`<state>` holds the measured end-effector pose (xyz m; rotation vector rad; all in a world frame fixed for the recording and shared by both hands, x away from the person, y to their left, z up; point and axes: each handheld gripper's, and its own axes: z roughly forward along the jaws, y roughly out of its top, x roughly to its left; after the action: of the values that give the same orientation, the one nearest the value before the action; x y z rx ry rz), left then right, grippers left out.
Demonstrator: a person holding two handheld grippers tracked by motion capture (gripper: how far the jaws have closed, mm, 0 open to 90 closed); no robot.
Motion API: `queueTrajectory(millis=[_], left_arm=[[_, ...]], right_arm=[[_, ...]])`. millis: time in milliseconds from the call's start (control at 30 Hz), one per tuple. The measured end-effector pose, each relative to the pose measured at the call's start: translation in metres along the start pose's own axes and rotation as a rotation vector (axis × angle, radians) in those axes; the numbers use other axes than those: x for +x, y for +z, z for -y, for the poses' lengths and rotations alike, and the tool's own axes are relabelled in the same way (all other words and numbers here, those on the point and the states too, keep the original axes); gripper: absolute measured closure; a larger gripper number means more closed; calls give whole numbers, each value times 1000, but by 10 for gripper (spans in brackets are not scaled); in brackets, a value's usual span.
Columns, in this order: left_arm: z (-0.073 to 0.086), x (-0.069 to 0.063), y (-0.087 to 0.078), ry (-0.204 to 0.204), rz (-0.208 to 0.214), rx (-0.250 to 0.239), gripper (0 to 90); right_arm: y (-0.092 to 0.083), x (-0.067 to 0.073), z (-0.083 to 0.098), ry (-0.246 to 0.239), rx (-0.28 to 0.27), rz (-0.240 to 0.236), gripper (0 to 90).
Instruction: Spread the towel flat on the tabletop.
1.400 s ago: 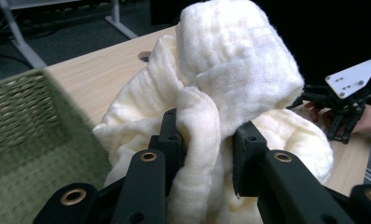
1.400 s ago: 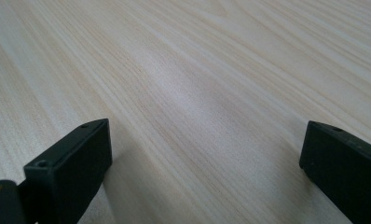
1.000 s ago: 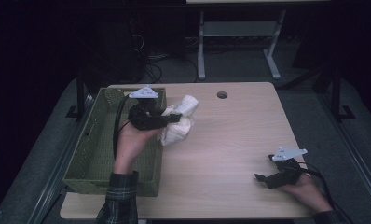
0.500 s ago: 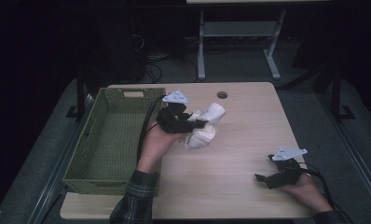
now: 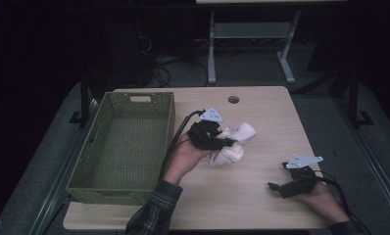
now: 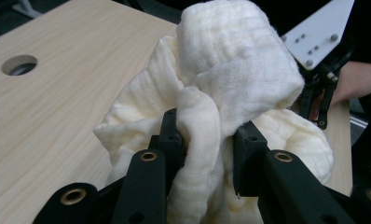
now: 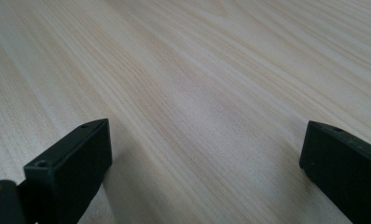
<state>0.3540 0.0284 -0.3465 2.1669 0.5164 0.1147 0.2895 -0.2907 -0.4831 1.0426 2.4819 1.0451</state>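
Clearly the left tongs pinch a bunched fold of the white cloth, so it hangs ahead of them just above the worktop, basket beside. The right tongs rest apart, jaws spread, empty.

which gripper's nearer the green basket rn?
Left. The left gripper, clamped on the white cloth, sits just past the green basket's right wall. The right gripper rests open near the table's front right corner, far from it.
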Motion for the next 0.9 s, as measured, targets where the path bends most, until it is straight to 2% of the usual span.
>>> queueTrajectory(millis=[100, 167, 200, 267, 300, 333, 367, 467, 533, 567, 600, 833, 867, 900], left_arm=[[2, -3, 8, 14, 0, 13, 691], [6, -6, 21, 18, 26, 22, 690], [6, -6, 21, 18, 26, 22, 690], [11, -8, 34, 33, 30, 53, 689], [11, -8, 34, 33, 30, 53, 689], [15, -9, 44, 40, 31, 73, 689], [15, -9, 44, 40, 31, 73, 689], [22, -11, 61, 79, 25, 120, 687], [25, -13, 68, 107, 11, 154, 685], [25, -13, 68, 107, 11, 154, 684], [29, -13, 73, 128, 7, 180, 684], [40, -16, 89, 113, 38, 203, 673], [44, -17, 95, 113, 53, 226, 665], [44, -17, 95, 113, 53, 226, 652]], right_arm=[[0, 0, 0, -2, 0, -1, 18], [0, 0, 0, -4, -1, 0, 17], [0, 0, 0, -4, -1, 0, 17], [0, 0, 0, -3, -1, 0, 18], [0, 0, 0, -3, -1, 0, 18], [0, -1, 0, -6, 0, 1, 17], [0, -1, 0, -6, 0, 1, 17], [0, -1, 0, -6, 0, 1, 18], [0, -1, 0, -6, 0, 1, 18], [0, -1, 0, -6, 0, 1, 18], [0, -1, 0, -5, 0, 1, 18], [0, -1, 0, -6, 0, 1, 18], [0, -1, 0, -6, 0, 1, 17], [0, -1, 0, -6, 0, 1, 17]])
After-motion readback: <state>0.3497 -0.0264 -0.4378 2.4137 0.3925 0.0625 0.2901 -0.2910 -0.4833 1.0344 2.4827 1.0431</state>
